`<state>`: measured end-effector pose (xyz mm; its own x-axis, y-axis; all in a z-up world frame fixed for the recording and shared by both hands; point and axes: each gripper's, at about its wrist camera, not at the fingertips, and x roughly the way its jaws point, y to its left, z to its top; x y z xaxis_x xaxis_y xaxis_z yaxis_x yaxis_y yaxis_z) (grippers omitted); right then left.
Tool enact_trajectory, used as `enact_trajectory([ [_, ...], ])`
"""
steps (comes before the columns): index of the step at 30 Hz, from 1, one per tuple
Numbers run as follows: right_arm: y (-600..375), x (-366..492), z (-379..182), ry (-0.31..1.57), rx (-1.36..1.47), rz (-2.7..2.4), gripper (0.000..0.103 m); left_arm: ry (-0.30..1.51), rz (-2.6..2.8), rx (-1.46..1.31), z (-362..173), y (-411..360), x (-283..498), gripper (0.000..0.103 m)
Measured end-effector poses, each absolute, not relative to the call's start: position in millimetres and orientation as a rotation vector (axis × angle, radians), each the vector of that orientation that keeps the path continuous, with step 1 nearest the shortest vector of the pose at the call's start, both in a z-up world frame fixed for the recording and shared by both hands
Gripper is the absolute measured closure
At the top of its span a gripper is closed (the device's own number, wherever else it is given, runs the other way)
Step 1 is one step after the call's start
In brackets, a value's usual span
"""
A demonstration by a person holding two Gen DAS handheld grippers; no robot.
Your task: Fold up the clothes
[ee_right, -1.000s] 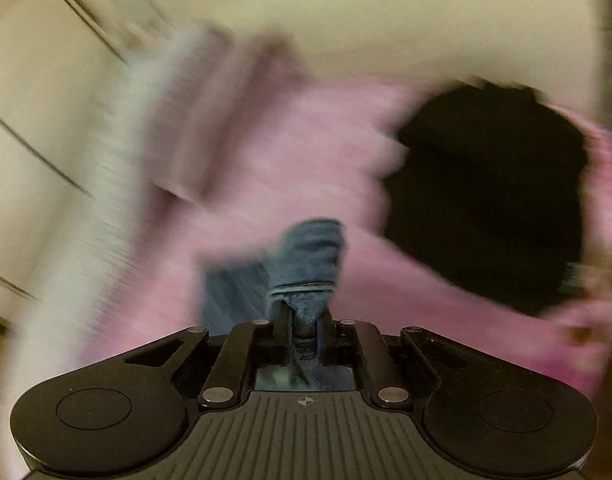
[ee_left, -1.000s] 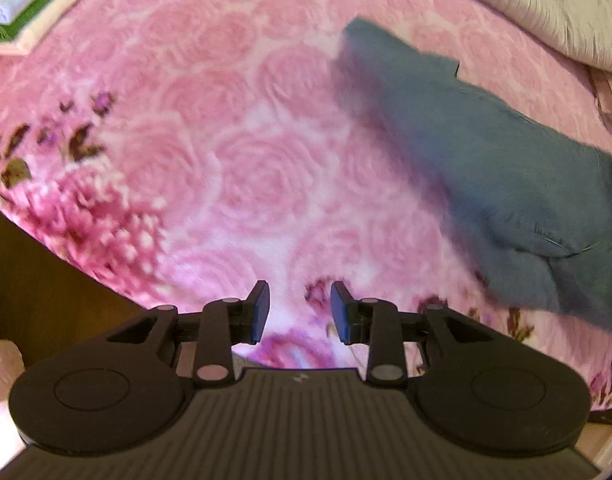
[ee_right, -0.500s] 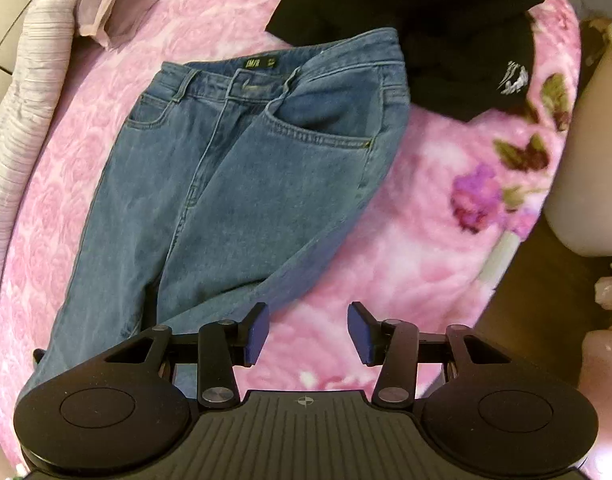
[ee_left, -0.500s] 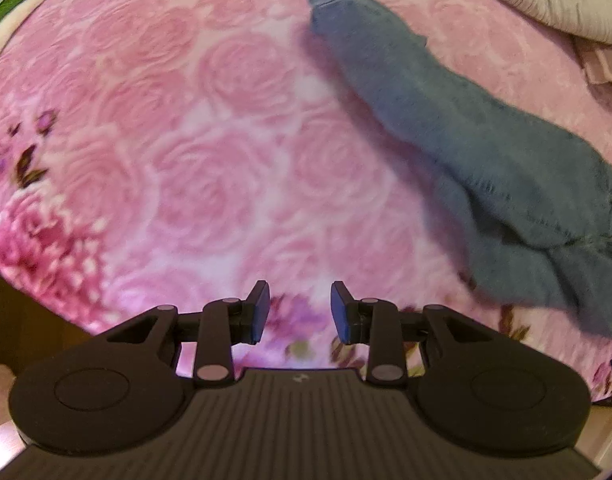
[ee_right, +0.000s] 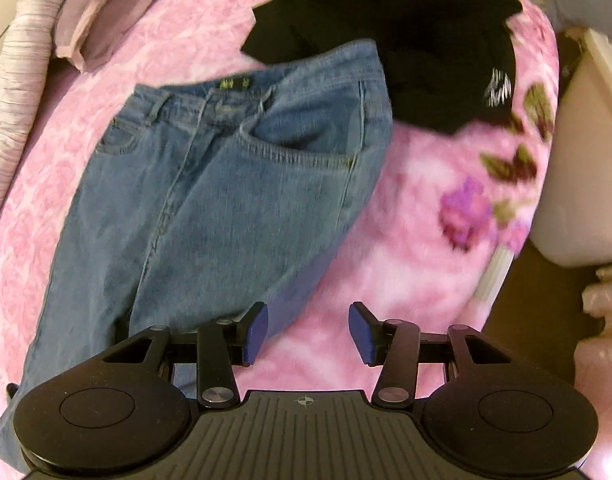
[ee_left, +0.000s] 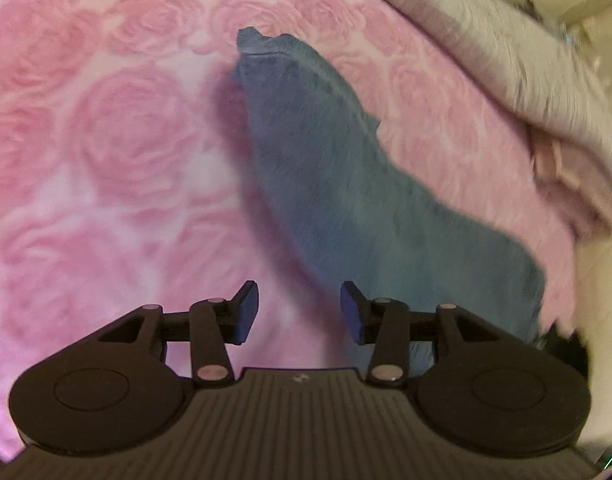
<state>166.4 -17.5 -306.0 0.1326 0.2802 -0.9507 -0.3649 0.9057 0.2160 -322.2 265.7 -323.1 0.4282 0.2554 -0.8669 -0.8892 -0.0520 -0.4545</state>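
- Both tongs, left point(ee_left: 299, 312) and right point(ee_right: 308, 334), gape wide, empty, above the jeans point(ee_right: 210, 200).
- Risk: black garment point(ee_right: 406, 40) touching the waistband could get pinched into the fold.

We find nothing we can read. The jeans point(ee_right: 210, 184) carry a small dark label point(ee_right: 231, 84) with greenish marks inside the waistband, too blurred for us to make out. The black garment point(ee_right: 406, 28) bears a white print point(ee_right: 496, 90), and we cannot tell its letters either.
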Motion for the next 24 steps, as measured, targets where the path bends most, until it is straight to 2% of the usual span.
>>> enact_trajectory([
  [2, -15, 159, -308, 1.372, -0.069, 0.454, 0.054, 0.631, 1.070, -1.304, -339, 288, -314, 0.064],
  [3, -14, 156, -309, 1.377, -0.066, 0.447, 0.054, 0.633, 1.074, -1.297, -344, 299, -310, 0.072],
  [4, -12, 153, -308, 1.382, -0.062, 0.440, 0.054, 0.639, 1.074, -1.281, -348, 309, -304, 0.090],
  [6, -10, 151, -305, 1.378, -0.051, 0.437, 0.054, 0.652, 1.060, -1.240, -344, 330, -290, 0.097],
  [8, -7, 150, -299, 1.366, -0.040, 0.437, 0.054, 0.634, 1.034, -1.137, -320, 349, -269, 0.099],
  [11, -3, 152, -288, 1.330, -0.025, 0.445, 0.054, 0.507, 0.968, -0.889, -254, 382, -231, 0.101],
  [14, 1, 157, -278, 1.301, -0.005, 0.444, 0.054, 0.449, 0.893, -0.796, -208, 416, -197, 0.094],
  [16, 1, 161, -276, 1.304, 0.011, 0.441, 0.054, 0.498, 0.889, -0.720, -200, 421, -183, 0.093],
  [17, 1, 162, -276, 1.309, 0.020, 0.440, 0.054, 0.534, 0.910, -0.684, -201, 418, -180, 0.088],
  [18, 1, 163, -276, 1.314, 0.026, 0.438, 0.054, 0.578, 0.946, -0.655, -206, 414, -181, 0.069],
  [19, -1, 164, -277, 1.318, 0.028, 0.436, 0.054, 0.621, 0.963, -0.659, -214, 408, -185, 0.056],
  [24, -16, 164, -292, 1.355, 0.035, 0.392, 0.054, 0.800, 0.966, -1.004, -293, 375, -240, 0.057],
])
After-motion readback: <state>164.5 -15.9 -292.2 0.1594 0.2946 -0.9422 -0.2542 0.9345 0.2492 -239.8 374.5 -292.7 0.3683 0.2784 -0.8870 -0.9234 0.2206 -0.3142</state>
